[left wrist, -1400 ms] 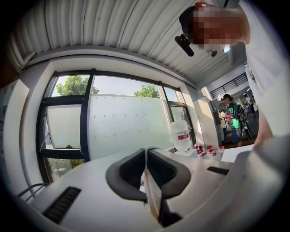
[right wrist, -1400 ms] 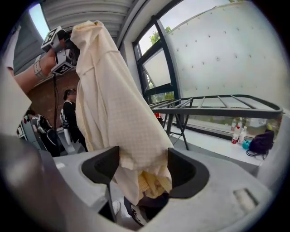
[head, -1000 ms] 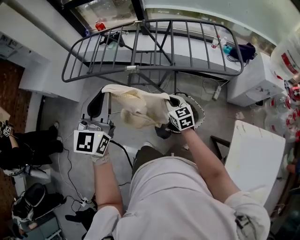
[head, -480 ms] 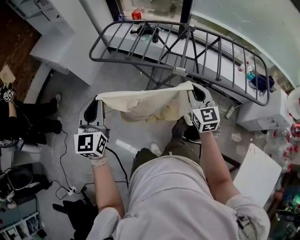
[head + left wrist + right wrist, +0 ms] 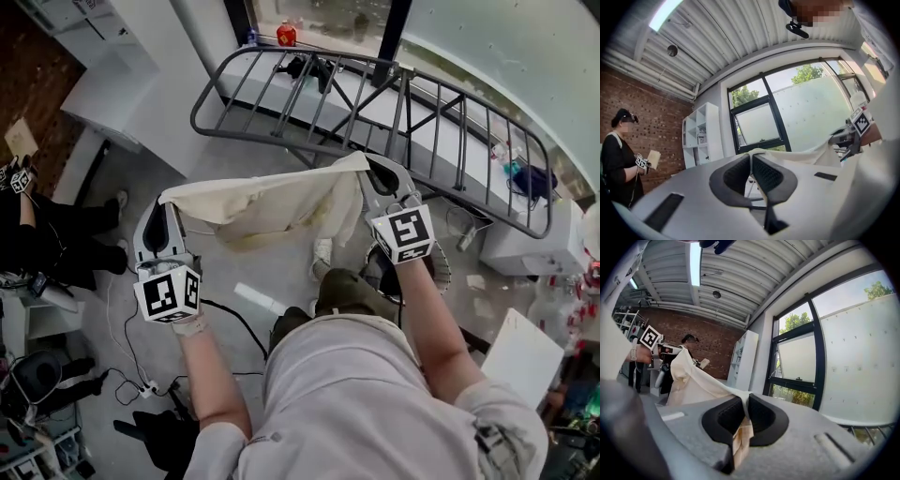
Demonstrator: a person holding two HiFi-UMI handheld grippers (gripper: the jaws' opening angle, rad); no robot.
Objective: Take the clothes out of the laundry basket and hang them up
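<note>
a cream cloth [image 5: 267,204] hangs spread wide, top edge taut, before the grey rack [image 5: 405,103].

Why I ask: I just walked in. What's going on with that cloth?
A person is working with a handheld gripper in each hand. The left gripper and the right gripper each have their fingers shut on one end of a cream cloth. The cloth is stretched out between them in front of the grey drying rack and is not yet draped over it.

Industrial loft lab: brick wall [image 5: 651,117], corrugated ceiling [image 5: 740,42], white shelving [image 5: 701,136], black-framed windows [image 5: 761,124], second person [image 5: 618,154] holding marker-cube device.
</note>
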